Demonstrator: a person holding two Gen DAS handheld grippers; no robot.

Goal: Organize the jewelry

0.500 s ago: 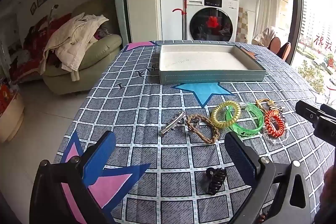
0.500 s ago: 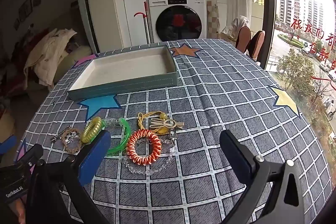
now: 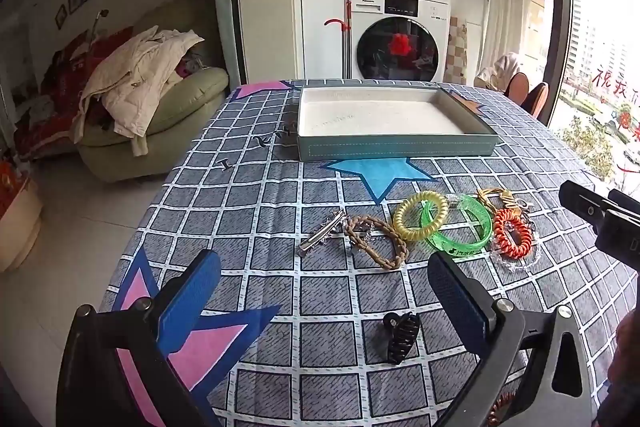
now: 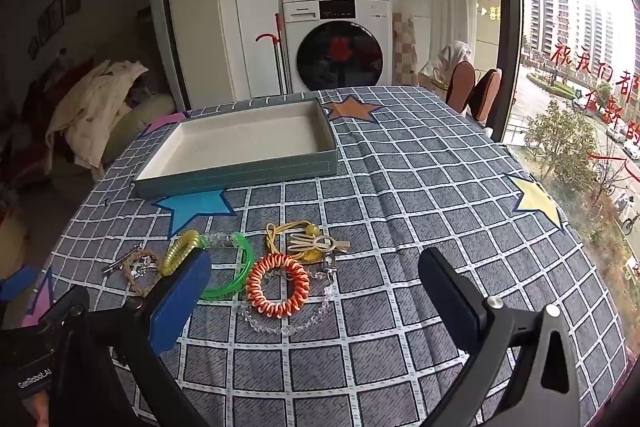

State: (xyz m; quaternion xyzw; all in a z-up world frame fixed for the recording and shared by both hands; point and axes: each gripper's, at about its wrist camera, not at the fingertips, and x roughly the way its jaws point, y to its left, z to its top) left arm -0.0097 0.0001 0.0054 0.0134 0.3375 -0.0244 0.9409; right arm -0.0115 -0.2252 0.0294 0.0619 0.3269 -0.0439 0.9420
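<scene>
Nothing has moved since the earlier frame: the left gripper and right gripper hover wide open and empty. The jewelry lies in a row near the empty tray, probably waiting for sorting.

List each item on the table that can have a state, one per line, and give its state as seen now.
tray: empty, open-topped
left gripper: open, holding nothing
right gripper: open, holding nothing
black claw clip: lying on the cloth, apart from the others
orange coil tie: flat, resting on the clear bead bracelet
green bangle: flat, overlapped by the yellow coil tie
silver clip: lying on the cloth
</scene>
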